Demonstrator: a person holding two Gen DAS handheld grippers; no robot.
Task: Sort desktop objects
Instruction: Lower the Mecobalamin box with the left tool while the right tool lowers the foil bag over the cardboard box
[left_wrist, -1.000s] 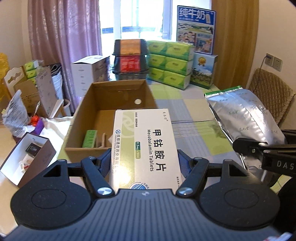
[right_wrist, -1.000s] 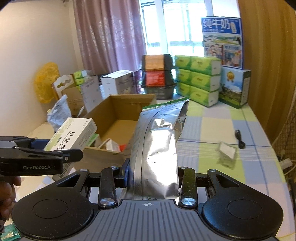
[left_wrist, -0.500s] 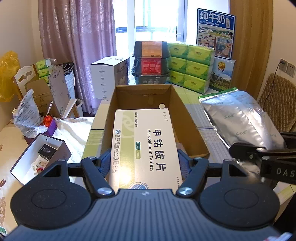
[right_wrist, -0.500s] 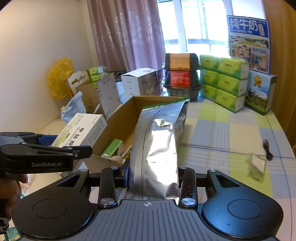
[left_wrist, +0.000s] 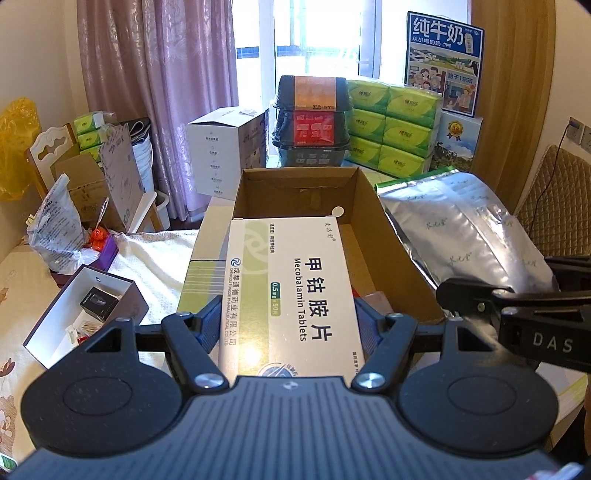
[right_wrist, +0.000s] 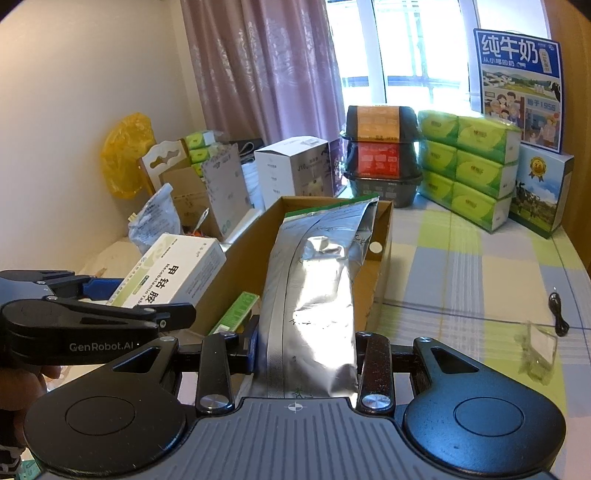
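We read "Mecobalamin Tablets" and "0.5mg" on the white-and-green medicine box (left_wrist: 291, 295); the left hand-held gripper (left_wrist: 286, 325) has its jaws closed on the box's two long sides, holding it flat over the near end of the open cardboard box (left_wrist: 391, 254). From the right wrist view the same medicine box (right_wrist: 173, 273) sits at the carton's left wall, and the left hand-held gripper's (right_wrist: 122, 302) arm reads "GenRobot.AI". The right hand-held gripper (right_wrist: 303, 354) pinches the lower end of a long crinkled silver foil bag (right_wrist: 317, 295), its green-edged top reaching over the cardboard box (right_wrist: 384, 236). In the left view that foil bag (left_wrist: 465, 229) lies just right of the carton, and the right hand-held gripper (left_wrist: 517, 314) shows "DAS".

Inside the carton we see a small green packet (right_wrist: 236, 310) and something reddish low down, too hidden to name. The carton's wall has a round white sticker (left_wrist: 337, 211).

On the checked bench (right_wrist: 461, 266): stacked green tissue packs (right_wrist: 476, 162), a blue milk carton (right_wrist: 521, 85) printed "纯牛奶", black food trays (right_wrist: 380, 151) with orange and red labels, a clear plastic packet (right_wrist: 539, 347) and a black cable (right_wrist: 557, 314). Left of the bench, an open white gift box (left_wrist: 85, 310) holds a small black item.
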